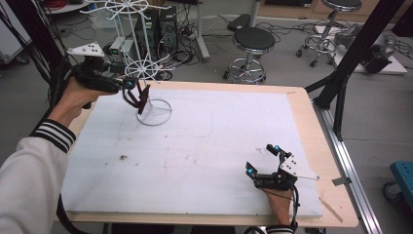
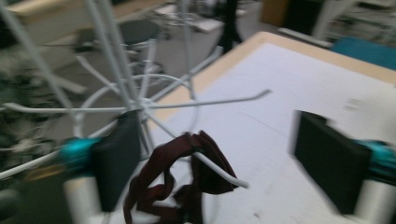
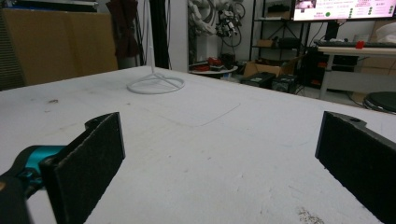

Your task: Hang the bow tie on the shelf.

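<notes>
A white wire stand (image 1: 141,68) with spoked tiers rises from a ring base (image 1: 155,113) at the table's far left. A dark red fabric loop (image 1: 141,100) hangs from one of its lower spokes. My left gripper (image 1: 132,92) is held up at that spoke, open. In the left gripper view the loop (image 2: 187,179) drapes over the spoke's white tip (image 2: 219,172) between the two wide-apart jaws of the left gripper (image 2: 222,161), and neither pad presses on it. My right gripper (image 1: 262,159) rests low at the front right, open with nothing between its jaws (image 3: 224,158).
A white foam sheet (image 1: 204,146) covers the wooden table (image 1: 311,126). The stand's ring base (image 3: 155,84) lies far ahead in the right gripper view. Round stools (image 1: 253,41) and a black frame post (image 1: 350,53) stand beyond the table's far and right edges.
</notes>
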